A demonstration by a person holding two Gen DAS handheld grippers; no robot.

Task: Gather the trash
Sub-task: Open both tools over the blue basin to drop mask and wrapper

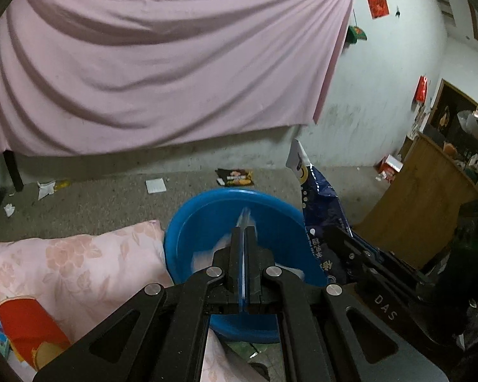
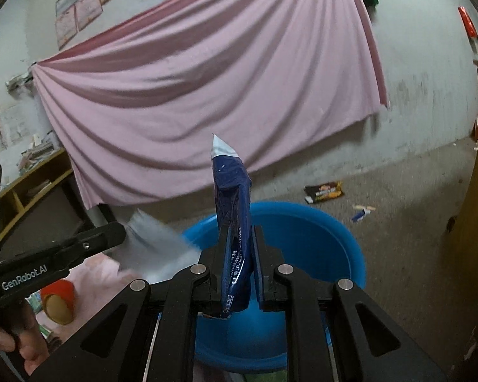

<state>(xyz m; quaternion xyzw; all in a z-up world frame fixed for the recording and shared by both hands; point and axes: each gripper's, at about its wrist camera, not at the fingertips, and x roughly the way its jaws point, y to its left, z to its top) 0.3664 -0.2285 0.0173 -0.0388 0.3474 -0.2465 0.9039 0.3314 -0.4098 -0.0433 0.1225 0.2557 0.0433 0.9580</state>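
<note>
A blue plastic basin (image 1: 207,222) sits on the floor below both grippers; it also shows in the right wrist view (image 2: 318,238). My left gripper (image 1: 244,230) is shut on a thin clear plastic wrapper (image 1: 246,216) over the basin; the wrapper looks blurred in the right wrist view (image 2: 153,238). My right gripper (image 2: 239,232) is shut on a dark blue snack bag (image 2: 232,191), held upright over the basin; the bag also shows in the left wrist view (image 1: 318,203). White paper lies inside the basin (image 1: 220,248).
A black and orange wrapper (image 1: 235,176) lies on the concrete floor (image 1: 95,203), with white paper scraps (image 1: 155,186) and a small blue item (image 2: 361,213). A pink floral pillow (image 1: 63,267) is at left, a wooden cabinet (image 1: 423,197) at right, a pink sheet (image 1: 159,63) on the wall.
</note>
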